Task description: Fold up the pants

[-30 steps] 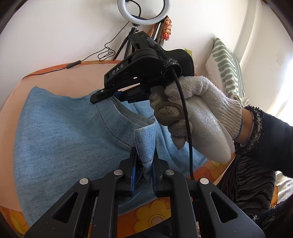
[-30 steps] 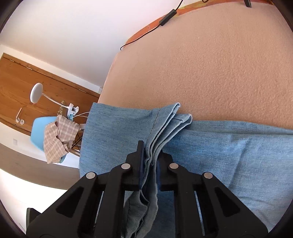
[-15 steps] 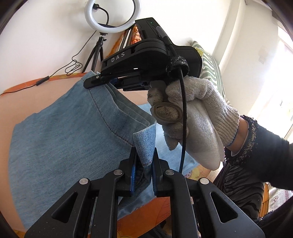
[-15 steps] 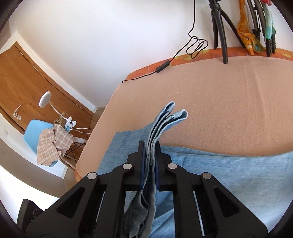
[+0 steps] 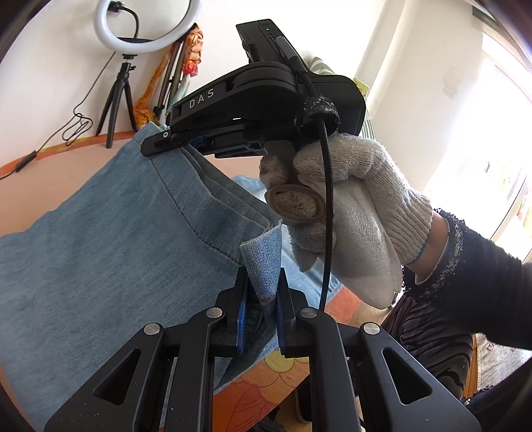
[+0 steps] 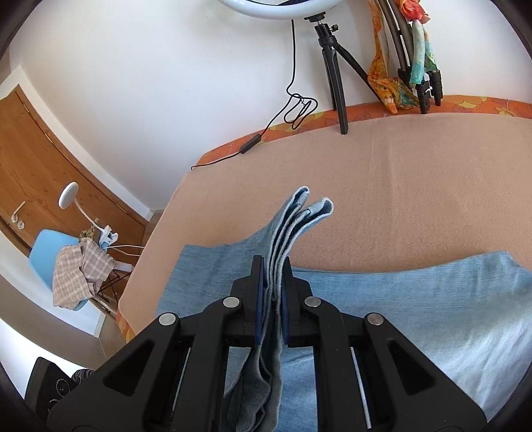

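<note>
There is one pair of blue pants (image 5: 109, 252). There are two hand-held grippers: the left hand-held gripper (image 5: 261, 299) and the right hand-held gripper (image 6: 272, 292). There is one gloved hand (image 5: 342, 212). At 12 o'clock stands one ring light (image 5: 146, 23) on one tripod (image 6: 335, 69). At 9 o'clock are one blue chair (image 6: 50, 252), one white lamp (image 6: 71, 196) and one wooden door (image 6: 30, 159).

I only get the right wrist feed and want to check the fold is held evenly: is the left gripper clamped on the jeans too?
Observer: Yes. The left gripper is shut on a corner of the jeans.
Operator: Can you see my right gripper from there?
Observer: Yes. The right gripper is held by a gloved hand, pinching the hem's other end, raised above the peach blanket.
Operator: What lies nearer the person?
Observer: An orange flowered sheet shows below the denim.
</note>
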The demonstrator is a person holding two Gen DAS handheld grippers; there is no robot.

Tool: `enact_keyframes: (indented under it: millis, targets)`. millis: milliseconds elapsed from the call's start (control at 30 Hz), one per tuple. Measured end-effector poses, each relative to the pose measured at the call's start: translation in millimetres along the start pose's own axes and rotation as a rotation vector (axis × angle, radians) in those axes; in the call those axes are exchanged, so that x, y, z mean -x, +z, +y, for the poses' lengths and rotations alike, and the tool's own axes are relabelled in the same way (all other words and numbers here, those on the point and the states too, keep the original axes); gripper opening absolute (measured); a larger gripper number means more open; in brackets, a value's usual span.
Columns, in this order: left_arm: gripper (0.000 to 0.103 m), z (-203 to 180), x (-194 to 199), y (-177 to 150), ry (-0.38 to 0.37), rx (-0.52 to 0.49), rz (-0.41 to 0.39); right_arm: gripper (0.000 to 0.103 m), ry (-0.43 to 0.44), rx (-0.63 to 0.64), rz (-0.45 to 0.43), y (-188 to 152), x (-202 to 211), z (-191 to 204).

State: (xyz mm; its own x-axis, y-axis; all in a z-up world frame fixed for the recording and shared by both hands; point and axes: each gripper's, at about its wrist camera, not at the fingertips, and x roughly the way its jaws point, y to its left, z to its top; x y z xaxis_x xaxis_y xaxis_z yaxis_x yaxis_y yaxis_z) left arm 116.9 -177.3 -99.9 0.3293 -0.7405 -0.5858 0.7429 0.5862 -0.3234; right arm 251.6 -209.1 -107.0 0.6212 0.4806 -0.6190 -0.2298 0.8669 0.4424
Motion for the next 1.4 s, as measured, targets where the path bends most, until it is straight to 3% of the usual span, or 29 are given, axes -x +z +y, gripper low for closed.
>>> enact_keyframes:
  millis: [300,600,1400]
  targets:
    - [0.011,-24,-31,24,-0.099,-0.025,0.013,0.009,-0.051,-0.016,-0.061,0,46,-32]
    - [0.012,-68,-76,30,-0.181,-0.071,0.048,0.007,-0.062,-0.111,-0.138,-7,103,-90]
    - [0.012,-100,-189,71,-0.339,-0.071,0.089,0.006,-0.178,-0.233,-0.231,-30,189,-191]
